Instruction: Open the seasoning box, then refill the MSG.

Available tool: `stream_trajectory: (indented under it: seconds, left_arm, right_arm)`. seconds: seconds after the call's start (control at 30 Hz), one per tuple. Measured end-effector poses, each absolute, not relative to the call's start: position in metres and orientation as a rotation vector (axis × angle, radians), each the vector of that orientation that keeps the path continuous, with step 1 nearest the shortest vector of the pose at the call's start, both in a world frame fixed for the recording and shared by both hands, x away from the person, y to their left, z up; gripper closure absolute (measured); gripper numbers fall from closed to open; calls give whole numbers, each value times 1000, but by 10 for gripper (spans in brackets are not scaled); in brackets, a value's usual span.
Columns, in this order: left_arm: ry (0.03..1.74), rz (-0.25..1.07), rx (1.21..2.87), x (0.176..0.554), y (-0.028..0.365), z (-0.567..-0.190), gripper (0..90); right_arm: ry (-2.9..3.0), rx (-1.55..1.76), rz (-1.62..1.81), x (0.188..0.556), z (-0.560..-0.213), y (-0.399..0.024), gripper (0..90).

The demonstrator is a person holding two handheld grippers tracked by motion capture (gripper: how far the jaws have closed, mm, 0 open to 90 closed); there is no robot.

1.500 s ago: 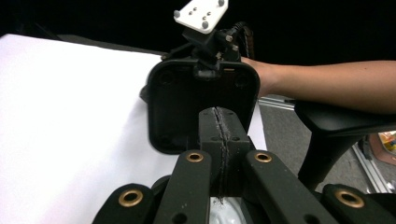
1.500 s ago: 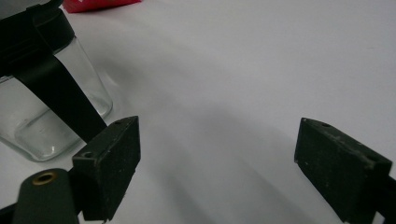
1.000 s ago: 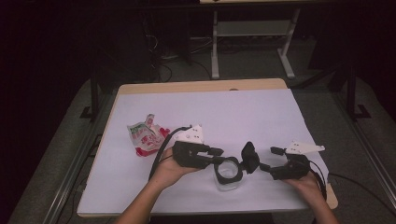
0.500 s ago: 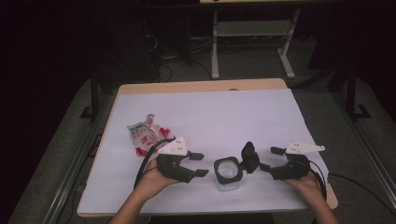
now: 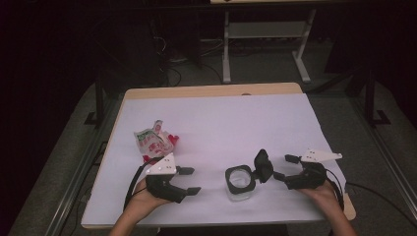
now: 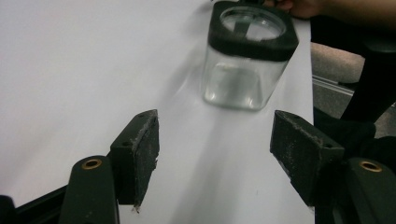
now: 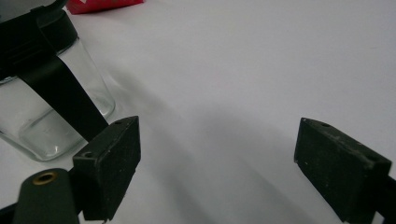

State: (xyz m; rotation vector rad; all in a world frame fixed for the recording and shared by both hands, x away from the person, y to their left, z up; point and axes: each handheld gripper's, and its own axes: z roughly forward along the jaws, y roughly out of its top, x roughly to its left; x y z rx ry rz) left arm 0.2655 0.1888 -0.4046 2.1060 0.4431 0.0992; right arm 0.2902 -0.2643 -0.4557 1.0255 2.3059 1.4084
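Standing upright near the front edge of the table (image 5: 206,105), the glass jar (image 5: 240,185) lies between the 2 grippers, its flip lid (image 5: 263,165) swung open toward the right. The left gripper (image 5: 189,181) has just been opening and points at the jar with nothing between its pads, well apart from it. The right gripper (image 5: 284,168) is nearer, spread and empty just beside the lid, so it looks better placed for the next touch

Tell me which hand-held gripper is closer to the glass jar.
The right hand-held gripper: it sits right beside the glass jar, by its flipped-open black lid. The left hand-held gripper is farther off, jaws open.
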Motion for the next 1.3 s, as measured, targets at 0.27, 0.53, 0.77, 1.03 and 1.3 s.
stream_trajectory:
  seconds: [0.27, 0.53, 0.77, 1.03, 1.3]
  left_arm:
    - [519, 130, 2100, 257, 220, -413, 327]
    - [609, 177, 2070, 252, 253, -414, 327]
    - [637, 193, 2059, 255, 267, -411, 327]
    - [678, 230, 2039, 254, 287, -405, 327]
    - [740, 301, 2027, 256, 311, -399, 334]
  right_arm:
    - [2303, 1024, 1408, 290, -456, -264, 141]
    - [2301, 1030, 1409, 290, -456, -264, 141]
    - [2301, 1026, 1409, 290, -456, -264, 141]
    - [2303, 1033, 1410, 290, -456, -264, 141]
    - [2304, 1035, 1409, 290, -456, -264, 141]
